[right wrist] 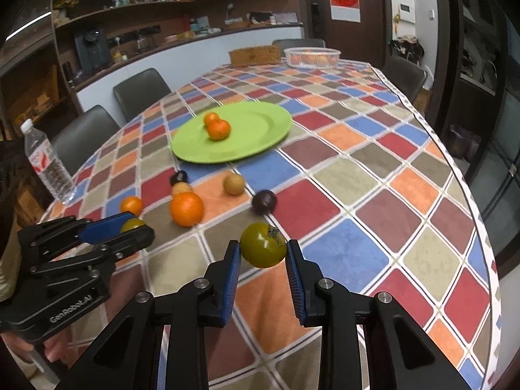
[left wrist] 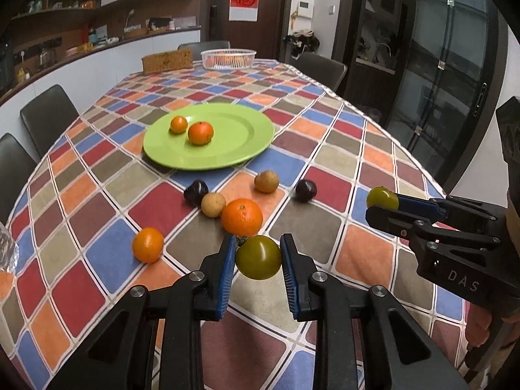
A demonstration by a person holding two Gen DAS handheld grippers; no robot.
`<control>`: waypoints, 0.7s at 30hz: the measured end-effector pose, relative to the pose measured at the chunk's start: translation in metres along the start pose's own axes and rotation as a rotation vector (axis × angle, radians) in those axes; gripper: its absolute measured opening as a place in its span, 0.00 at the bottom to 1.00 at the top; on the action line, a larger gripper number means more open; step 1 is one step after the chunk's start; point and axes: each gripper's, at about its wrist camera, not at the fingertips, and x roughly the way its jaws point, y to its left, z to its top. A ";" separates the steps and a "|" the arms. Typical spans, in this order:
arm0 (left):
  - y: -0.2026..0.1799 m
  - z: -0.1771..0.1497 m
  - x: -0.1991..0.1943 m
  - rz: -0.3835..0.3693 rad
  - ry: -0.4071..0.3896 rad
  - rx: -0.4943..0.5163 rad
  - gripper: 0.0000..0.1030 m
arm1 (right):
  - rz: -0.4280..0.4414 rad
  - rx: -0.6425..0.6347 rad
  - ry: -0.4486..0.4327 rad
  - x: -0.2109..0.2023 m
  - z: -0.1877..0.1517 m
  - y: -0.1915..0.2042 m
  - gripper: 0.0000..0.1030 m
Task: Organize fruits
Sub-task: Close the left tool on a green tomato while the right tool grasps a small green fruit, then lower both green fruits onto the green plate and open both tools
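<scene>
My left gripper (left wrist: 258, 248) is shut on a green tomato (left wrist: 258, 257), held above the tablecloth near the front. My right gripper (right wrist: 263, 252) is shut on a second green tomato (right wrist: 262, 244); it also shows at the right of the left wrist view (left wrist: 382, 202). A green plate (left wrist: 227, 152) holds two small oranges (left wrist: 200, 133). Between plate and grippers lie a large orange (left wrist: 242, 217), a small orange (left wrist: 148, 244), two brown longans (left wrist: 266, 181), and two dark plums (left wrist: 305, 190).
A white basket (left wrist: 228, 58) with fruit and a brown box (left wrist: 167, 61) stand at the table's far end. A water bottle (right wrist: 45, 159) stands at the left edge. Dark chairs (left wrist: 48, 118) line the table's sides.
</scene>
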 end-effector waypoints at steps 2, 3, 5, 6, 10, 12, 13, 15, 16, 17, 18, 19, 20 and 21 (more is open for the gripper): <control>0.001 0.002 -0.006 0.001 -0.018 0.007 0.27 | 0.004 -0.011 -0.014 -0.005 0.003 0.005 0.29; 0.001 0.003 -0.008 0.002 -0.028 0.008 0.27 | 0.004 -0.015 -0.020 -0.007 0.004 0.007 0.29; 0.003 0.007 -0.013 0.006 -0.052 0.015 0.27 | 0.005 -0.022 -0.033 -0.010 0.008 0.011 0.29; 0.004 0.010 -0.015 0.011 -0.063 0.020 0.27 | 0.007 -0.024 -0.039 -0.011 0.010 0.013 0.29; 0.010 0.020 -0.018 0.020 -0.095 0.032 0.27 | 0.012 -0.031 -0.062 -0.014 0.017 0.018 0.29; 0.012 0.025 -0.020 0.028 -0.111 0.041 0.27 | 0.019 -0.034 -0.073 -0.014 0.023 0.021 0.29; 0.013 0.028 -0.021 0.033 -0.120 0.046 0.27 | 0.021 -0.035 -0.078 -0.014 0.025 0.022 0.29; 0.016 0.032 -0.022 0.037 -0.132 0.053 0.27 | 0.023 -0.040 -0.091 -0.013 0.031 0.023 0.29; 0.018 0.036 -0.022 0.042 -0.140 0.056 0.27 | 0.026 -0.042 -0.099 -0.012 0.035 0.025 0.29; 0.019 0.038 -0.023 0.044 -0.144 0.058 0.27 | 0.027 -0.043 -0.103 -0.011 0.038 0.025 0.29; 0.021 0.041 -0.023 0.045 -0.149 0.058 0.27 | 0.028 -0.046 -0.106 -0.009 0.042 0.026 0.29; 0.024 0.045 -0.023 0.049 -0.156 0.059 0.27 | 0.030 -0.048 -0.108 -0.008 0.046 0.027 0.29; 0.026 0.049 -0.023 0.053 -0.162 0.060 0.27 | 0.029 -0.049 -0.111 -0.006 0.049 0.028 0.29; 0.028 0.051 -0.023 0.055 -0.167 0.062 0.27 | 0.030 -0.051 -0.114 -0.005 0.052 0.029 0.29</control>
